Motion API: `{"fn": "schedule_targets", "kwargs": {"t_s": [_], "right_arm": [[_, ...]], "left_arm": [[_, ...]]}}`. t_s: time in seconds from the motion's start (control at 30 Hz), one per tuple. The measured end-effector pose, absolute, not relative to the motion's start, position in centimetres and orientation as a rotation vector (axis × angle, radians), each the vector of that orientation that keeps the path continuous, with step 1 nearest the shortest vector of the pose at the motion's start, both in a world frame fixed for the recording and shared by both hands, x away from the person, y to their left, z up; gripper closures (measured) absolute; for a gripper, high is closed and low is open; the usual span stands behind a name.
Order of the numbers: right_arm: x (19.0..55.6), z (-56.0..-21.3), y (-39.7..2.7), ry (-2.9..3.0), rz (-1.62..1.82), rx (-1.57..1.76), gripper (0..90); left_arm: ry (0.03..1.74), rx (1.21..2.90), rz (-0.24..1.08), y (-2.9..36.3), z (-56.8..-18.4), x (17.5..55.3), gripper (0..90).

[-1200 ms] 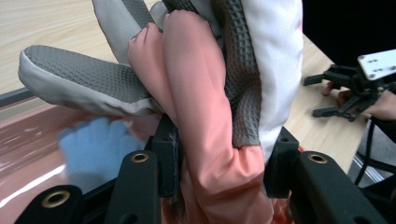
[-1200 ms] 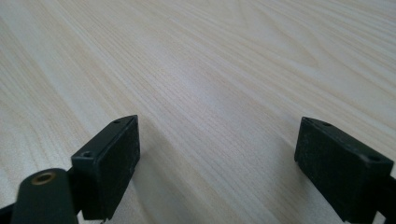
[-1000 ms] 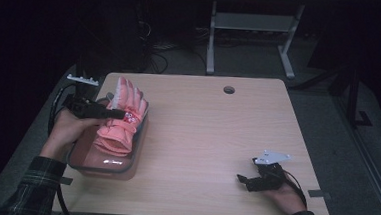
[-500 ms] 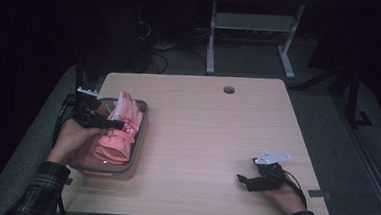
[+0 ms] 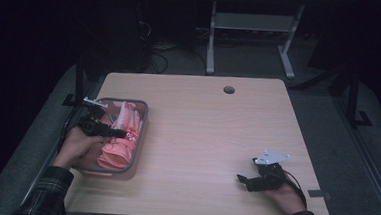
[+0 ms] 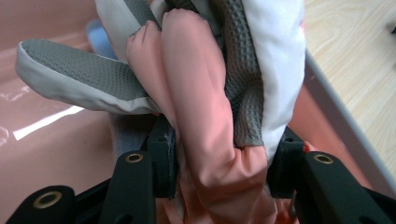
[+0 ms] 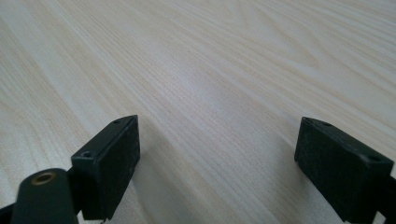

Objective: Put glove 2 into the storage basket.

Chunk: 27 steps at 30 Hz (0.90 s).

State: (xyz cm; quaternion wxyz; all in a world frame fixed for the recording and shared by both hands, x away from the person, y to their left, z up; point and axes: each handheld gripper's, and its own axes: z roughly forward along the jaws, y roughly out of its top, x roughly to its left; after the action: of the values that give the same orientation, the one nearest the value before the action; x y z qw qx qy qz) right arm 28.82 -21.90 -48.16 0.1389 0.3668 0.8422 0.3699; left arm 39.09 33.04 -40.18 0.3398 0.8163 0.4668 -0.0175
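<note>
Left gripper (image 5: 119, 132) clamped on pink glove (image 6: 205, 116) inside tray (image 5: 139, 134), nine o'clock; right gripper (image 5: 241, 181) wide open, five o'clock.

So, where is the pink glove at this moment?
In the high view the pink glove lies in the tray at the table's left edge, between the jaws of the left gripper; the left gripper view shows it close up.

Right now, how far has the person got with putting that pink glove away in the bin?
Mostly done: the pink ski glove already lies inside the pink bin at the table's left side. In hand: the left gripper has the glove's cuff between its jaws, pads against the fabric. Left to do: let go and pull out. The right gripper rests open on the bare wooden table.
</note>
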Motion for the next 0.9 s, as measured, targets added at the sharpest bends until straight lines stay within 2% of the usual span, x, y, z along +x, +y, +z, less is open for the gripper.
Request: {"fn": "schedule_targets", "kwargs": {"t_s": [0.23, 0.43, 0.57, 0.77, 0.9], "right_arm": [[28.8, -48.2, -21.9, 2.435, 1.070, 1.063, 13.5], [28.8, -48.2, -21.9, 2.435, 1.070, 1.063, 13.5], [28.8, -48.2, -21.9, 2.435, 1.070, 1.063, 13.5], [28.8, -48.2, -21.9, 2.435, 1.071, 1.063, 13.5], [28.8, -48.1, -21.9, 2.438, 1.068, 1.062, 13.6]], "left_arm": [[1.221, 2.096, -0.059, 33.4, -40.7, 39.0, 50.2], [1.225, 2.069, -0.074, 33.7, -40.4, 39.1, 35.2], [1.218, 2.072, -0.033, 33.8, -39.9, 38.9, 26.1], [1.210, 2.079, 0.015, 33.9, -39.2, 38.6, 18.3], [1.195, 2.080, 0.037, 34.1, -38.7, 38.4, 17.0]]}}
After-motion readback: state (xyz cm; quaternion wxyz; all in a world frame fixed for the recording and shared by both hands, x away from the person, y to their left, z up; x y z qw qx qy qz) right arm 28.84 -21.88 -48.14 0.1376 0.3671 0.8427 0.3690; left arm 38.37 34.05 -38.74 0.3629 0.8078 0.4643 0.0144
